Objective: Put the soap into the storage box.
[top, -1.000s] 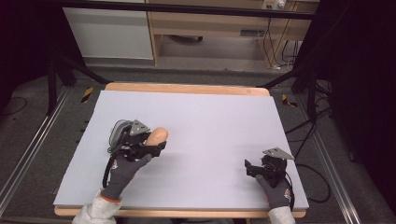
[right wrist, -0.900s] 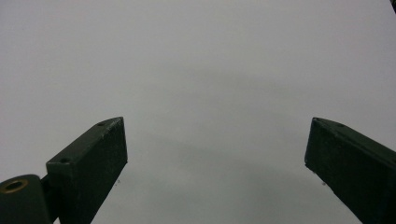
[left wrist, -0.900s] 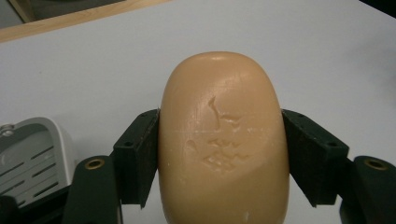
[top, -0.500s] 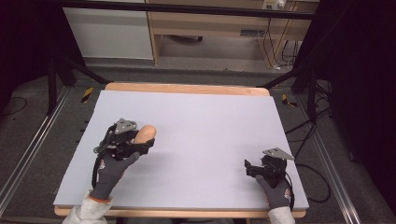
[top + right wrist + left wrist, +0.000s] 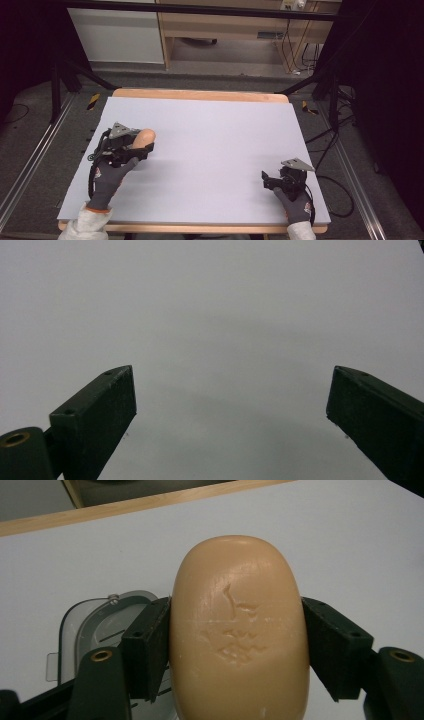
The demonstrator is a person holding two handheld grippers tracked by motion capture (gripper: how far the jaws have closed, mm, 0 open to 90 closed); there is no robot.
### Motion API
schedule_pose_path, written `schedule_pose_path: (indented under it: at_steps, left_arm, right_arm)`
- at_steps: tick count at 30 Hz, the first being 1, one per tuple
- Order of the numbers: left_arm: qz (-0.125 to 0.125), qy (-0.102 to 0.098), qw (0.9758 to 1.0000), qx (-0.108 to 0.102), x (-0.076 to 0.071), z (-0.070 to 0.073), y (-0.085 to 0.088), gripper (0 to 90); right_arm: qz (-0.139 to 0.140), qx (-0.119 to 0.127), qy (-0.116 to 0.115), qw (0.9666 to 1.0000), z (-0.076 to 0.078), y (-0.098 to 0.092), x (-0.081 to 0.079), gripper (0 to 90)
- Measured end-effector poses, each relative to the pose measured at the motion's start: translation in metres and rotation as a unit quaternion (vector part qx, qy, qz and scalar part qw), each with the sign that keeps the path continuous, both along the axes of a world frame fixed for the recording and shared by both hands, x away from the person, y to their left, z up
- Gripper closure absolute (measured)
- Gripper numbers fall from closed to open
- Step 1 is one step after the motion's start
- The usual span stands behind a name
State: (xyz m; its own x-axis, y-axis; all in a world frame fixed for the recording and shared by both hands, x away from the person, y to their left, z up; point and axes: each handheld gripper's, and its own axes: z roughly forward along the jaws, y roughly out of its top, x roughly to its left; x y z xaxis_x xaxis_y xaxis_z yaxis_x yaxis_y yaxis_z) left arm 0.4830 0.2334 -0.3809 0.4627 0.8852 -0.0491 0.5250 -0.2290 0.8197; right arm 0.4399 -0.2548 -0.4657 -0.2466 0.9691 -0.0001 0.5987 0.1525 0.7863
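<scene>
Two grippers are in my views. My left gripper (image 5: pixel 142 147) sits at the left side of the white table (image 5: pixel 215 130), its jaws clamped against both flanks of a tan soap bar (image 5: pixel 239 630), which I see held above a clear plastic dish (image 5: pixel 95 625) lying on the surface. My right gripper (image 5: pixel 270 181) rests near the table's front right, jaws spread wide with nothing between them.

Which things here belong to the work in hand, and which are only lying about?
In the work:
- soap bar, clamped in the left hand-held gripper
- clear dish, on the table under that gripper

Lying about:
- right hand-held gripper, open and holding nothing
- yellow-and-black piece on the floor
</scene>
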Motion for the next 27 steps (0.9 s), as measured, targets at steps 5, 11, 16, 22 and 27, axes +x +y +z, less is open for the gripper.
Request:
schedule_pose_path:
  at_steps: [5,11,16,22,27]
  left_arm:
    - [0.013,0.002,0.9999,-0.002,0.005,-0.002,0.007,31.5]
    - [0.024,0.006,0.9997,0.008,0.011,-0.007,0.013,31.5]
    - [0.031,0.01,0.9994,0.01,0.017,-0.01,0.017,31.5]
    - [0.037,0.017,0.999,0.018,0.027,-0.014,0.021,31.5]
    - [0.044,0.022,0.9987,0.018,0.033,-0.018,0.024,31.5]
  right_arm:
    - [-0.001,0.0,0.0,1.0,0.0,0.0,0.0,6.0]
    - [-0.001,0.001,0.0,1.0,0.0,0.0,0.0,6.0]
    - [0.0,0.001,0.001,1.0,0.0,0.0,0.0,6.0]
    - [0.002,0.001,0.001,1.0,0.0,0.001,0.0,5.9]
    - [0.003,-0.003,0.0,1.0,0.0,0.001,0.001,5.9]
